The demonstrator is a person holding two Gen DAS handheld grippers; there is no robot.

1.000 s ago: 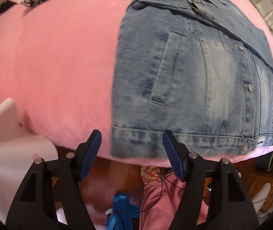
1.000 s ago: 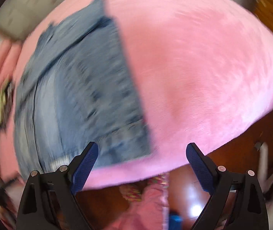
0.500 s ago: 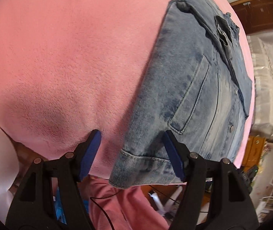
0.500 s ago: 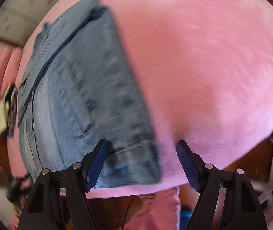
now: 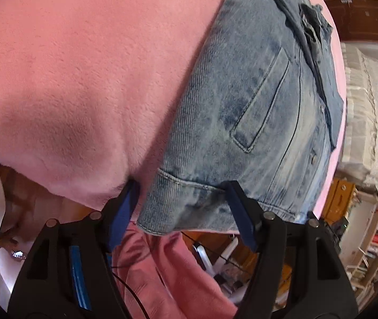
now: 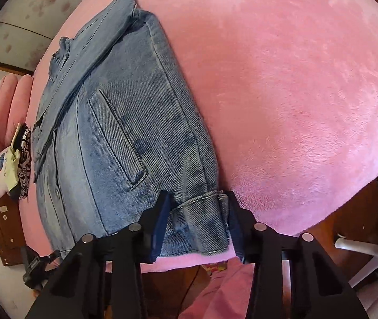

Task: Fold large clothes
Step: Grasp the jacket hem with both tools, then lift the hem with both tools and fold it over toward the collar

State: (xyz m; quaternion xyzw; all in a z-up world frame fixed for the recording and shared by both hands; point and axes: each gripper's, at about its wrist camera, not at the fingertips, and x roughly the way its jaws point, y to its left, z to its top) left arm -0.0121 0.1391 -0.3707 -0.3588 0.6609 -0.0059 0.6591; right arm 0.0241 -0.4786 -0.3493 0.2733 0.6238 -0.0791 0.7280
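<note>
L claw [image 5: 182, 210]: open, fingers straddling the near hem corner of the denim jacket [image 5: 244, 111]. Left pad [image 5: 124, 212] sits on the pink blanket [image 5: 82, 61] just beside the jacket edge, right pad [image 5: 240, 215] is over the hem band. Can't tell if either pad actually presses the cloth; the gap is wide and the fabric isn't pinched.

R claw [image 6: 195, 224]: narrower gap, fingers either side of the other hem corner of the jacket [image 6: 125, 138]. Corner is turned up a bit between the pads. Left pad [image 6: 161, 226] is against the denim, right pad [image 6: 235, 228] is at the jacket edge where it meets the blanket [image 6: 282, 79]. Looks closed onto the corner, though contact on the right pad is hard to confirm.

Jacket: lies flat on the blanket w/ hem toward both claws and collar at the far end. Sides are folded in, side pocket and button row face up. Hem runs right along the blanket's near edge.

Further out, R view: folded pink cloth [image 6: 5, 106] and a small black/white patterned item [image 6: 16, 159] at the far left, white chair base [image 6: 369, 244] at lower right. L view: shelving [image 5: 372, 239] on the right, pink trousers [image 5: 167, 271] below the claw.
</note>
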